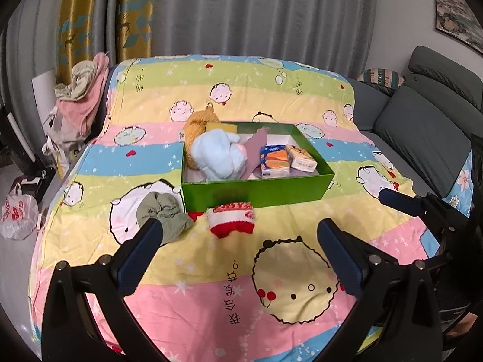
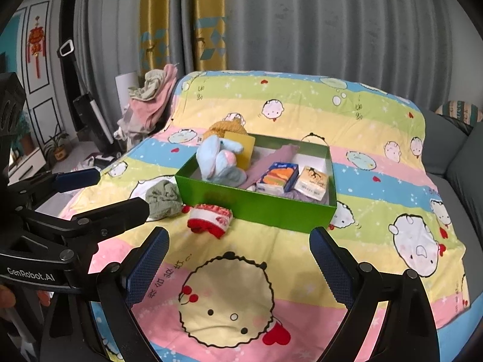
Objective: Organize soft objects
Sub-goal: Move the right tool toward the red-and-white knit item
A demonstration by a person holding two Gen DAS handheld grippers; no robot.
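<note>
Left wrist view: the left hand-held gripper [image 1: 238, 241] hangs over a cartoon-print quilt [image 1: 302, 96] w/ its jaws spread wide & nothing between them. A red-and-white sock roll [image 1: 231, 217] lies just ahead at 12 o'clock, close against the front wall of the green box [image 1: 256, 193]. A green cloth bundle [image 1: 163, 214] sits at 10 o'clock, beside the left finger tip; whether they touch can't be told. In the box: a light-blue plush [image 1: 219, 154], two tissue packs [image 1: 286, 158] & a mauve cloth; a tan plush [image 1: 196, 123] leans at the far-left corner. The right hand-held gripper [image 1: 401, 202] shows at 3 o'clock.

Right wrist view: the right hand-held gripper [image 2: 238, 246] is likewise spread & empty, approx. level w/ the box's near wall. The sock roll [image 2: 211, 218] lies at 11 o'clock, the green bundle [image 2: 164, 196] further toward 10. The left hand-held gripper [image 2: 123, 191] reaches in from 9 o'clock, fingers parted, tips near the bundle.

Likely step: pick up one of the two loose items & drop it in the box. Judged best: left tool takes the bundle, right takes the sock, so the arms don't cross. Come down straight, straddle the middle of the roll, close firmly enough that the soft fabric doesn't slip, lift clear of the box wall before moving in. Free room appears at the box's centre-front.
</note>
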